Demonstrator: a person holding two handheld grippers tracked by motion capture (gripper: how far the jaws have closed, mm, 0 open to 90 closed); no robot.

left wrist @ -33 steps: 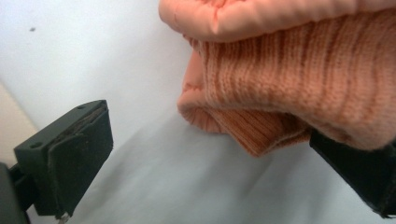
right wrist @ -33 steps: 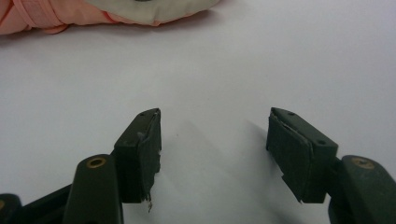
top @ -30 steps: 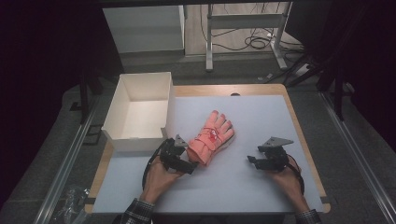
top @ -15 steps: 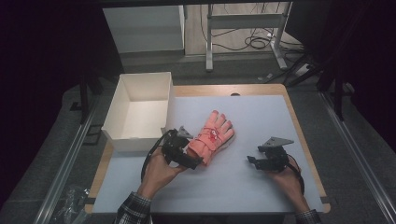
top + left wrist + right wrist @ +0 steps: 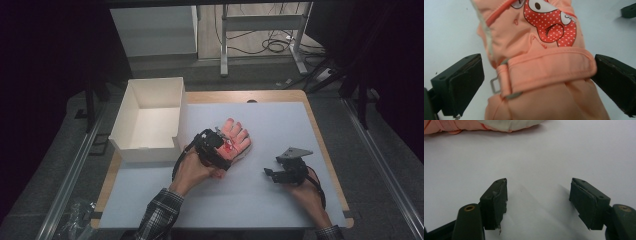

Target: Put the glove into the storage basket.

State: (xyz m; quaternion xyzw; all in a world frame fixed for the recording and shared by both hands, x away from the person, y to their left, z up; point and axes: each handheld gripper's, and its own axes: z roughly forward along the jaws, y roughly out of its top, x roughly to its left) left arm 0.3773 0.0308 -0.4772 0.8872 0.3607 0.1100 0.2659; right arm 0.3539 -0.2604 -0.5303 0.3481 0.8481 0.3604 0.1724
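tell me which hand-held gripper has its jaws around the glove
The left hand-held gripper: its open jaws straddle the orange glove at the strap. The right hand-held gripper rests apart.

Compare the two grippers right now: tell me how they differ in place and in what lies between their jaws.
The left gripper is over the orange glove, its open jaws on either side of the wrist strap; the right gripper has bare white table between its jaws. In the high view the left gripper sits mid-table near the white box, the right one apart toward the table's right side. Both stand open.
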